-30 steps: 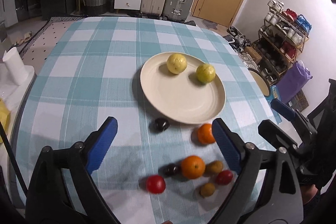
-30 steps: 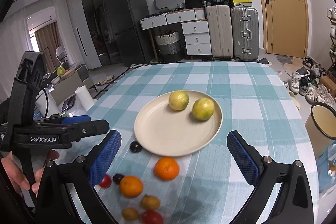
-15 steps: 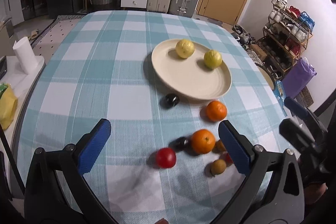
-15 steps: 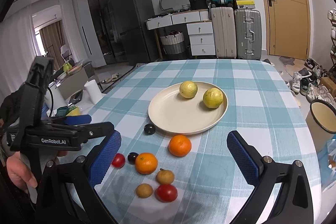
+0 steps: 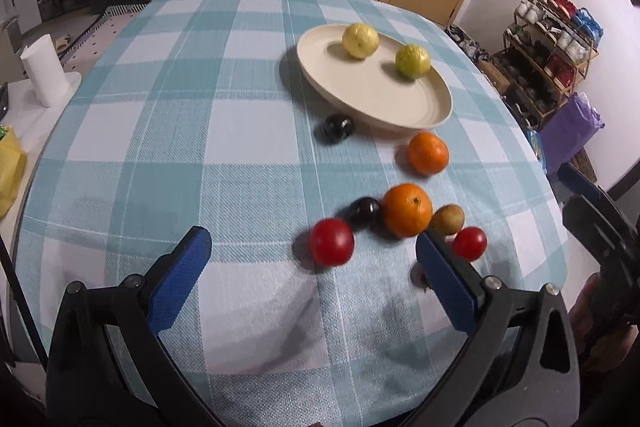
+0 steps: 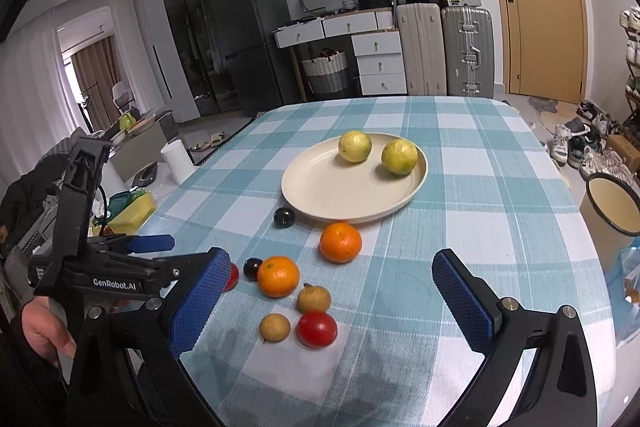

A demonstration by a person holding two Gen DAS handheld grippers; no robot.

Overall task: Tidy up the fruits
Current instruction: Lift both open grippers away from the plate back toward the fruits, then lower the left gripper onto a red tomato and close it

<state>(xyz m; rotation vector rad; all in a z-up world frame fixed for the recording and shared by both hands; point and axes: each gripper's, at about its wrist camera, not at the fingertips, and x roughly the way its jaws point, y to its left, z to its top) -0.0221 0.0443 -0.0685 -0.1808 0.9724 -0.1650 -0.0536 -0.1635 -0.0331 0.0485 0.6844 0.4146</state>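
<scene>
Teal-and-white checked cloth covers the table (image 6: 500, 187), and on it I see a cream plate (image 6: 320, 187) holding two yellow-green fruits — one toward the back (image 6: 355, 146), one to its right (image 6: 399, 157). The rest of the fruit lies loose on the cloth in front of the plate. A dark plum (image 6: 284, 217) sits just beside the plate's near rim, and an orange (image 6: 340, 242) is near that rim too, apart from the plum. Closer to me is a cluster: a second orange (image 6: 278, 276) with another dark plum (image 6: 253, 268) touching its left side, a brown fruit (image 6: 313, 299) just beside it, a second brown fruit (image 6: 274, 327) and a red tomato (image 6: 317, 328) nearest. Another red tomato (image 5: 331, 241) lies at the left of the cluster, half hidden behind a blue pad in my right view. My left hand-held gripper (image 5: 312, 267) hangs over that tomato with its jaws wide apart and nothing between the pads. My right hand-held gripper (image 6: 332, 291) is also spread wide and empty — tilted down over the cluster. A hand (image 6: 40, 327) grips the left tool's handle at the edge of the right view.
</scene>
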